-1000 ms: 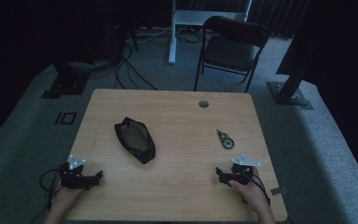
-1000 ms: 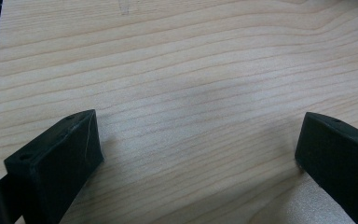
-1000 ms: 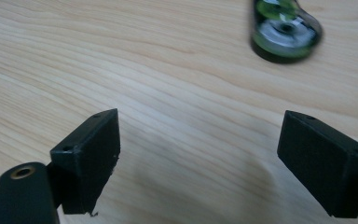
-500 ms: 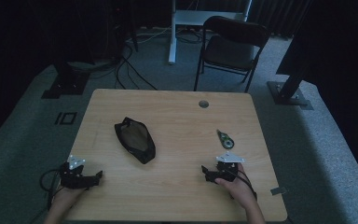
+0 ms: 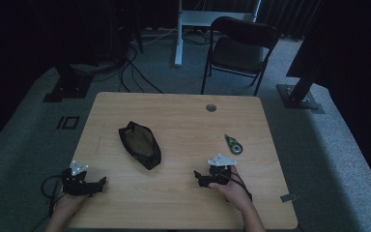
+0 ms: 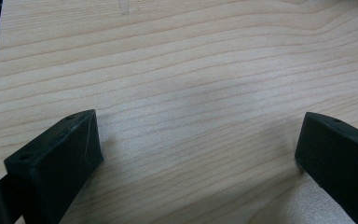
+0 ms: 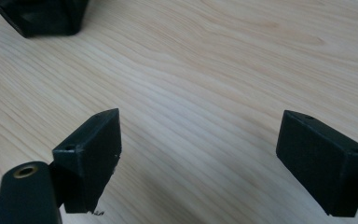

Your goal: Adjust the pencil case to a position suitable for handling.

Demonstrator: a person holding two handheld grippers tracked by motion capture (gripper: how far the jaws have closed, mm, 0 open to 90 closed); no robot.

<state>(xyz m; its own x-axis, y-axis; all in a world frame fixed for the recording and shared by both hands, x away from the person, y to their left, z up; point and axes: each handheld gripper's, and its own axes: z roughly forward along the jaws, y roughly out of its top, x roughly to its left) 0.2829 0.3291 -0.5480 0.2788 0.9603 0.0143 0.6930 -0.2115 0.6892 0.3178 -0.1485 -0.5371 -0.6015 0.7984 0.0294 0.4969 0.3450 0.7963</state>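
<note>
High view shows a black pouch (image 5: pixel 139 144) lying flat on the desk (image 5: pixel 183 121), left of centre and angled, its upper face a brownish mesh panel. It looks soft, light and limp, likely to sag and fold if lifted by one end; the stiffer seam or zip edge along its rim seems the better place to pinch, rather than the slack middle. Its near end also shows at the top-left corner of the right gripper view (image 7: pixel 42 16).

Well apart from it, a small green-and-black tape dispenser (image 5: pixel 233 144) lies toward the right; it looks rigid and light.

Closest to that is the right hand-held gripper (image 5: pixel 204 178), low over the desk and pointing left toward the pouch, its jaws spread wide over bare wood. Near the front-left corner, the left hand-held gripper (image 5: pixel 99 182) rests with its jaws likewise wide apart, nothing between them.

Beyond the desk stands a folding chair (image 5: pixel 239 48) on grey carpet.
</note>
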